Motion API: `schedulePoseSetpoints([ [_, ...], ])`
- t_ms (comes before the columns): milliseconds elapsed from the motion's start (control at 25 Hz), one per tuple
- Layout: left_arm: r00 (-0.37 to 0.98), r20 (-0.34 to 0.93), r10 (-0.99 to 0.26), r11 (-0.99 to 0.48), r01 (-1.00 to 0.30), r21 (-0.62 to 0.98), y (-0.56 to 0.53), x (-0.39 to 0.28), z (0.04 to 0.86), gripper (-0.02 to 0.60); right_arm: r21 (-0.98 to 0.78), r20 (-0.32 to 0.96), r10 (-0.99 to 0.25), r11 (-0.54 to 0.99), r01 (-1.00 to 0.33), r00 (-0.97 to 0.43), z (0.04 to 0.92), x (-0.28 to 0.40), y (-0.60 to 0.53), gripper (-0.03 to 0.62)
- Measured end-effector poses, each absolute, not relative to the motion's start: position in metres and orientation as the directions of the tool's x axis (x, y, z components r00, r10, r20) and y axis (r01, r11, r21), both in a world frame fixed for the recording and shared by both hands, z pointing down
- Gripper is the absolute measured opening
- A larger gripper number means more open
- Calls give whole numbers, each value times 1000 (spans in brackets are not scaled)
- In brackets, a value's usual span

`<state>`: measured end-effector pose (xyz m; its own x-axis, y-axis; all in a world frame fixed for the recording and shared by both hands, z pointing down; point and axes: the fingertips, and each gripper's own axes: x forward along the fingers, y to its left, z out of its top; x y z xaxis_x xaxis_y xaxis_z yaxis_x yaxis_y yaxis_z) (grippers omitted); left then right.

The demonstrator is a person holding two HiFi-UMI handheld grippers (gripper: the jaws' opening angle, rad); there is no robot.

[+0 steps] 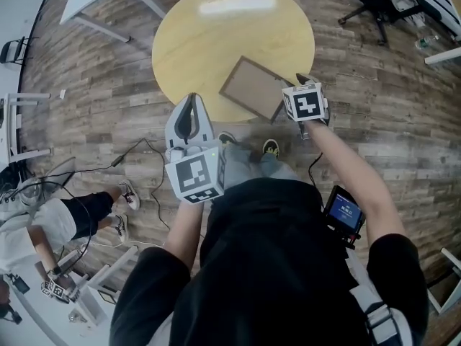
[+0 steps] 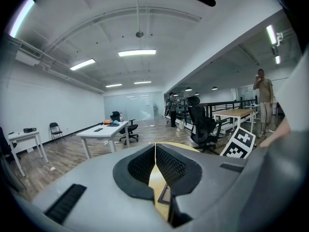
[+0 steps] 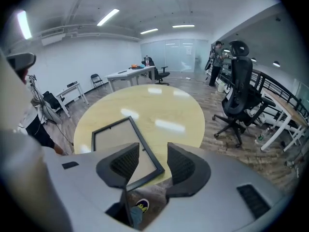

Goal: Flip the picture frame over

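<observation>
picture frame (image 1: 251, 87) on round table (image 1: 209, 38)

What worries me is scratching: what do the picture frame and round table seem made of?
Picture frame: thin dark border, probably painted wood or plastic, around a matte brownish panel, maybe fibreboard. Round table: pale wood-look top, glossy enough to reflect ceiling lights; laminate or veneer, unclear.
</observation>
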<state>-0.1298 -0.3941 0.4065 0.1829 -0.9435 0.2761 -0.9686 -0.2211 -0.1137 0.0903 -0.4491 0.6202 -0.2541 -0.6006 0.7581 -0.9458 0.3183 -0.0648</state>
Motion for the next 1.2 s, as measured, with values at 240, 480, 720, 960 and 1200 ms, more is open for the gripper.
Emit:
schedulePoseSetpoints([
  [240, 228, 215, -950, -253, -963, -98, -402, -111, 382, 25, -41, 578, -731, 419, -907, -364, 519, 70, -466, 184],
  [480, 305, 168, -937, -321, -944, -77, -404, -79, 350, 23, -10, 330, -819, 494, -869, -469, 410, 67, -457, 84],
  [720, 388, 159, -908, -398, -917, -37, -392, -49, 334, 23, -97, 155, -793, 582, -807, -590, 351, 66, -417, 18],
  [960, 435, 181, -882, -443, -897, 0, -387, -31, 343, 23, -34, 126, -783, 611, -791, -610, 341, 65, -391, 18],
  [1200, 460, 182, -869, -468, -883, -4, -381, -14, 343, 23, -25, 124, -793, 598, -801, -597, 341, 73, -386, 18],
])
